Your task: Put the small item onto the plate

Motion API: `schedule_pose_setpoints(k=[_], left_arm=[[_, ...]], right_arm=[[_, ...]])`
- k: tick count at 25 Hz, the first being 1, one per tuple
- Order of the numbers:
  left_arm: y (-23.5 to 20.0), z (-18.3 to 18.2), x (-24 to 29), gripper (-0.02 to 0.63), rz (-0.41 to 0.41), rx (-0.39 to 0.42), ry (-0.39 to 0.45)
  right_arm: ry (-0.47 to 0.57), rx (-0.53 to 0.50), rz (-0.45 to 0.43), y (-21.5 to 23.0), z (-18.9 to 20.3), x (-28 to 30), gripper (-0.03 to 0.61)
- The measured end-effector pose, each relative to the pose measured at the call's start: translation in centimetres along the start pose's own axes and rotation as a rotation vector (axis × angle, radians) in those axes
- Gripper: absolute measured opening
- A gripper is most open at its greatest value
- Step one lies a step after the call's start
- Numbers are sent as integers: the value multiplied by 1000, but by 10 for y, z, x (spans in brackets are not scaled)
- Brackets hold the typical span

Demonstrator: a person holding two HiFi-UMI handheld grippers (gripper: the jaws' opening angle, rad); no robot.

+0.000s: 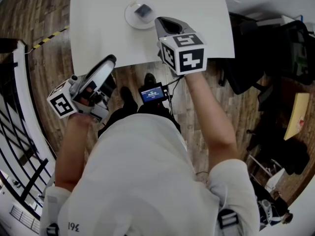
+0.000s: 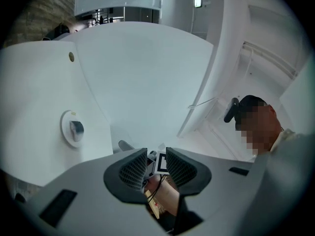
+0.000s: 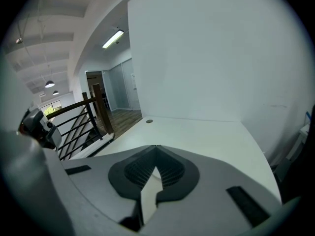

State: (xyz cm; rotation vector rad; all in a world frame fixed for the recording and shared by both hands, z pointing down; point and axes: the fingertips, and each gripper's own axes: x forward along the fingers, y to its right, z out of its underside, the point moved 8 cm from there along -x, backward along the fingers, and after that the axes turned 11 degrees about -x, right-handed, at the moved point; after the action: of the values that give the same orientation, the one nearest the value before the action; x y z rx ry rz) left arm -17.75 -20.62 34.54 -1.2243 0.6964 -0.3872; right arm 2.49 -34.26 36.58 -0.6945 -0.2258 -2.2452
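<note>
**A:** Where is the item?

**B:** The item (image 1: 143, 11), small and dark grey, lies on the plate (image 1: 131, 16). The plate is round and white and rests on the white tabletop (image 1: 98, 28). Neither claw touches the item.

**A:** How does the right claw stand?

**B:** The right claw (image 3: 156, 148) has its jaws pressed together with nothing gripped between them. In the head view its tip shows just beside the plate's right rim, and its marker cube (image 1: 184, 54) sits over the tabletop's near edge.

**A:** And the left claw?

**B:** The left claw (image 2: 156, 154) has its jaws a little apart and holds nothing. Only the other claw's marker cube and a cable show through the gap. In the head view it is at the tabletop's near edge, above the wooden floor (image 1: 44, 73), well apart from the plate. In its own view the plate and item appear at the left.
</note>
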Motion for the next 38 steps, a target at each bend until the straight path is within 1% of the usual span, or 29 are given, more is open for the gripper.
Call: schedule_pose_setpoints(k=[2,3,5,13,19,24,28,38], left_arm=[[8,1,-4,116,23,12,-7],[12,2,-6,96,33,20,-9],[20,2,-9,78,53,30,-8],[47,1,-17,6,100,76,-7],[63,9,-29,6,136,104,-19],[71,6,-27,6,151,111,-37],[78,10,-35,6,152,122,-57],[94,18,-39,6,163,169,-98]], right_arm=[[16,7,-6,-8,-4,-11,2],[27,12,-10,-11,-7,-17,2],[54,29,-17,-17,-12,-30,2],[147,109,-30,-30,-30,-68,2],[206,226,-47,-40,-30,-94,2],[235,298,-51,-38,-32,-107,2],[254,320,-45,-42,-31,-120,2],[306,304,-43,-56,-38,-149,2]])
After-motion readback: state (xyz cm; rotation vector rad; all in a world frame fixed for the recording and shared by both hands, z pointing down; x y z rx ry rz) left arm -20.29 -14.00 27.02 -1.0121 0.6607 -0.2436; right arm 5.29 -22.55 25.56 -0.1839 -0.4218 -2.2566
